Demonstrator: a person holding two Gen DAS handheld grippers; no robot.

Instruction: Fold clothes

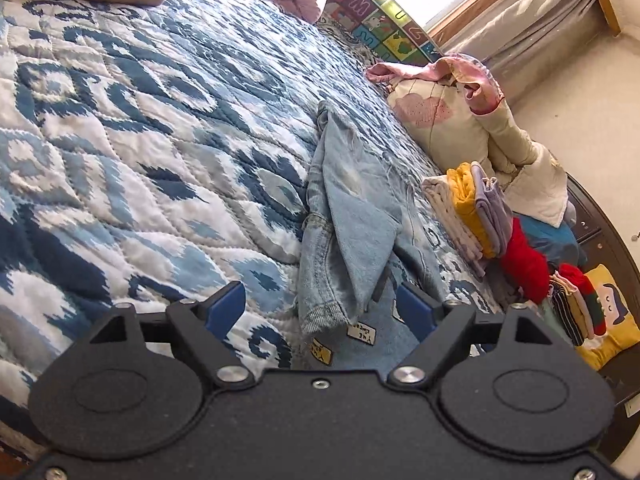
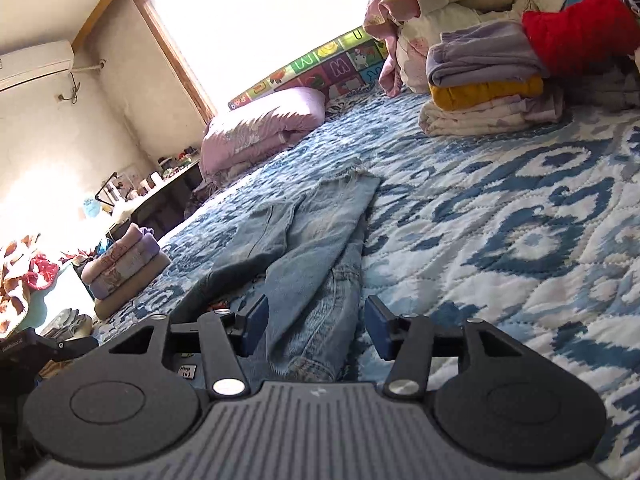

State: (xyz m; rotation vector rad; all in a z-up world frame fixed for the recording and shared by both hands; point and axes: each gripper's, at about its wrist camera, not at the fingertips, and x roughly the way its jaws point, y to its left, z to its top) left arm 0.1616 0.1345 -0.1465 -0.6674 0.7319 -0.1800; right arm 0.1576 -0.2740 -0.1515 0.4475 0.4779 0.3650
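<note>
Jeans (image 1: 352, 216), pale washed denim, lying crumpled on the quilt (image 1: 120, 128) near its edge by the stack (image 1: 472, 208); frayed hem (image 2: 352, 170) at the far end, ribbed seams, small printed patches (image 1: 362, 334) partly cut off behind the left gripper (image 1: 322, 308). Waist end hidden under both tool bodies. Left gripper: blue pads spread wide, cloth lying between them, contact unclear. Right gripper (image 2: 316, 326): pads wide, one denim leg running between them, not pinched. Quilt: stitched, blue-and-white pattern. Stack: folded cream, yellow, lilac pieces; red knit (image 1: 520, 260) beside it. Pink duvet (image 2: 260, 128) rolled near the window (image 2: 256, 20); desk items too small to tell
</note>
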